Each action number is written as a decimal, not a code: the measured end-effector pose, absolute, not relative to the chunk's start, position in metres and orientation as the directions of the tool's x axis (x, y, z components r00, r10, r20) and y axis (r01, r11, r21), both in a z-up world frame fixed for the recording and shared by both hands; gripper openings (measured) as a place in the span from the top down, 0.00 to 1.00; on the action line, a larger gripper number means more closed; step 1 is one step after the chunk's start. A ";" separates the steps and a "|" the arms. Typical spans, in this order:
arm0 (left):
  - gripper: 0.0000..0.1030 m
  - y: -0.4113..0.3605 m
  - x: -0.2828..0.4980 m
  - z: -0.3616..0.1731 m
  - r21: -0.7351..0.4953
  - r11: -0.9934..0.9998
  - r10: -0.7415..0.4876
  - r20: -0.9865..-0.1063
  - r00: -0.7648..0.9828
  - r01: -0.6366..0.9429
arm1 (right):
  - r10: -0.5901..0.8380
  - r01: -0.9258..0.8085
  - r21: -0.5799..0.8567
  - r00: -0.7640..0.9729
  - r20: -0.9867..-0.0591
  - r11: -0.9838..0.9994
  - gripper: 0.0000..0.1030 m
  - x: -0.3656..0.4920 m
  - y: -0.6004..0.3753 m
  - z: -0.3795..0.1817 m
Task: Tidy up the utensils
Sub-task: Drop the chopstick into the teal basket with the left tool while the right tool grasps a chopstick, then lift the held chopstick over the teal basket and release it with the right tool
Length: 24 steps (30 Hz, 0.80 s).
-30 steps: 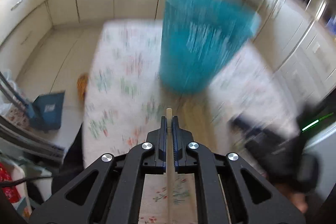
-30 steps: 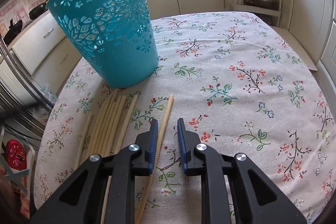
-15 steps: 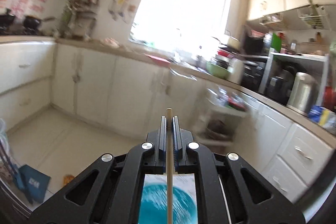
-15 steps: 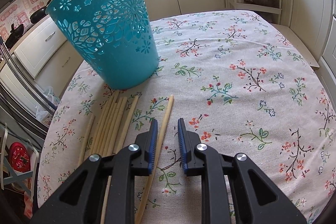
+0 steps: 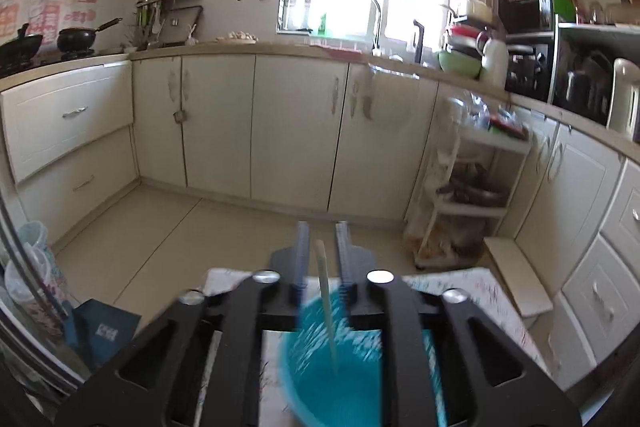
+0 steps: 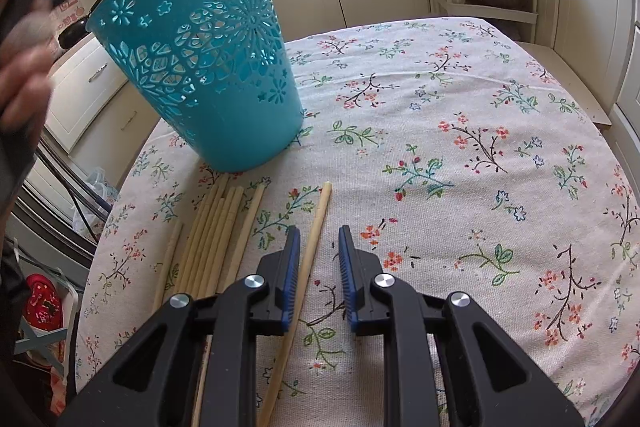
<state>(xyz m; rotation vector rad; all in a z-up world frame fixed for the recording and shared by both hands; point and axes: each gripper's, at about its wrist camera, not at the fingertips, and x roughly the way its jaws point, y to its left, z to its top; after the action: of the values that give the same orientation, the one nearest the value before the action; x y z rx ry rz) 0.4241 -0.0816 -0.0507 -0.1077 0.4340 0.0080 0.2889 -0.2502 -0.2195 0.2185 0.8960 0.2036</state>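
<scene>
A teal perforated basket [image 6: 208, 67] stands on the floral tablecloth [image 6: 460, 147]. In the left wrist view my left gripper [image 5: 322, 231] is open above the basket's mouth [image 5: 360, 379]; a pale chopstick [image 5: 326, 303] hangs loose between the fingers, its lower end inside the basket, blurred. In the right wrist view my right gripper [image 6: 318, 239] is open, low over the table, around a single chopstick [image 6: 310, 255]. A bundle of several chopsticks [image 6: 212, 239] lies just left of it, in front of the basket.
Cream kitchen cabinets [image 5: 296, 135] and a white shelf cart [image 5: 468, 195] stand beyond the table. A blue box [image 5: 104, 331] sits on the floor at the left. The person's blurred hand [image 6: 24, 75] shows at the left of the basket.
My left gripper rose over the basket and opened, releasing the chopstick it held; the chopstick now drops into the basket. My right gripper has stayed open over the single chopstick.
</scene>
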 end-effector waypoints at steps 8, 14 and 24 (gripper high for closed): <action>0.37 -0.028 0.348 -0.052 -0.117 0.992 -0.002 -0.428 0.904 -0.054 | 0.199 -0.091 0.182 0.609 -0.768 0.979 0.79 0.290 -0.238 -0.218; 0.36 -0.008 0.321 -0.090 -0.141 0.989 -0.035 -0.548 0.836 -0.051 | 0.108 -0.140 0.026 0.613 -0.782 0.990 0.95 0.285 -0.215 -0.218; 0.33 0.019 0.286 -0.145 -0.149 0.988 -0.071 -0.695 0.715 -0.046 | 0.438 -0.155 0.474 0.691 -0.575 0.867 0.95 0.247 -0.270 -0.135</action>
<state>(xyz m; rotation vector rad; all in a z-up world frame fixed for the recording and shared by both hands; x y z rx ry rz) 0.2859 0.0193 -0.1452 -0.1595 0.7744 -0.0143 0.2469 -0.2700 -0.1349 0.4108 0.7389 0.3417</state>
